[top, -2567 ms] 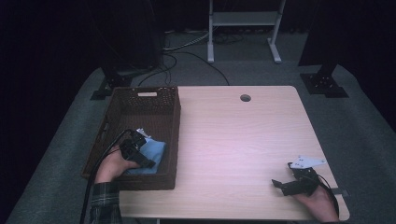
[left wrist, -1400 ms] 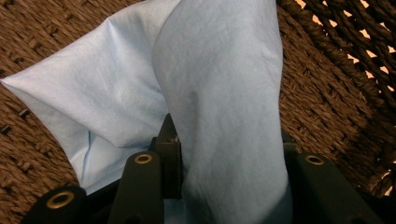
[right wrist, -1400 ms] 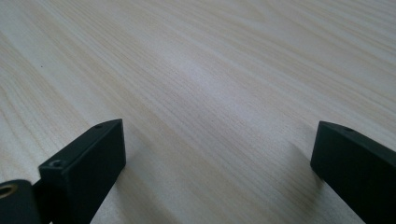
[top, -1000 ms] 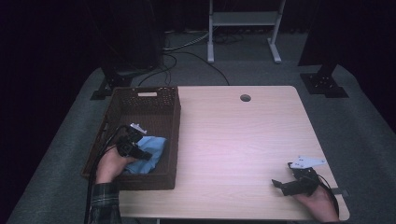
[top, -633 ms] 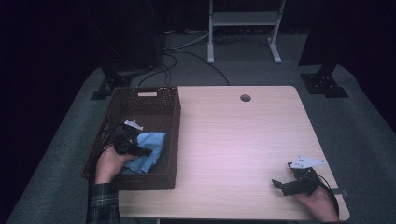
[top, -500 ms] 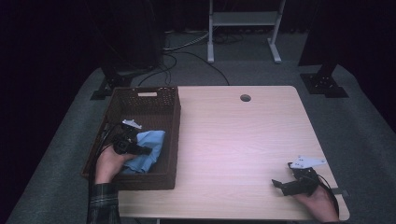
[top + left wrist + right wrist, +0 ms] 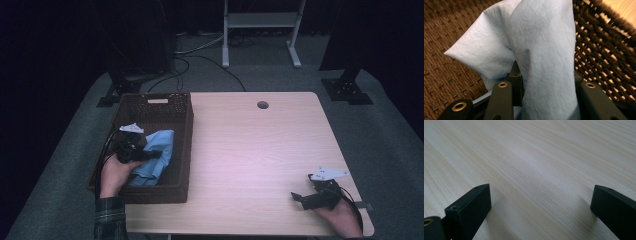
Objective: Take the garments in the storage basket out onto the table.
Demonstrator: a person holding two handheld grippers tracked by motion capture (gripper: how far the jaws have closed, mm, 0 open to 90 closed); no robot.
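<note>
The left gripper is holding a bunched fold of the light blue cloth inside the brown woven basket, which is sitting at the left edge of the tabletop. In the left gripper view the cloth is rising between the two black jaws, gathered into a thick crease and draping over them, with the basket weave showing behind and beside it. The cloth is looking thin, soft and very light, so it is likely going to sag and swing rather than keep any shape, and a loose corner may be catching on the rough basket wall as it comes out. Taking it by a gathered ridge near the middle, as here, is probably giving a surer hold than pinching a single edge, since several layers are filling the jaws. The right gripper is resting low on the near right part of the tabletop, well apart from the basket; in its own view its jaws are standing wide with nothing between them but bare wood.
</note>
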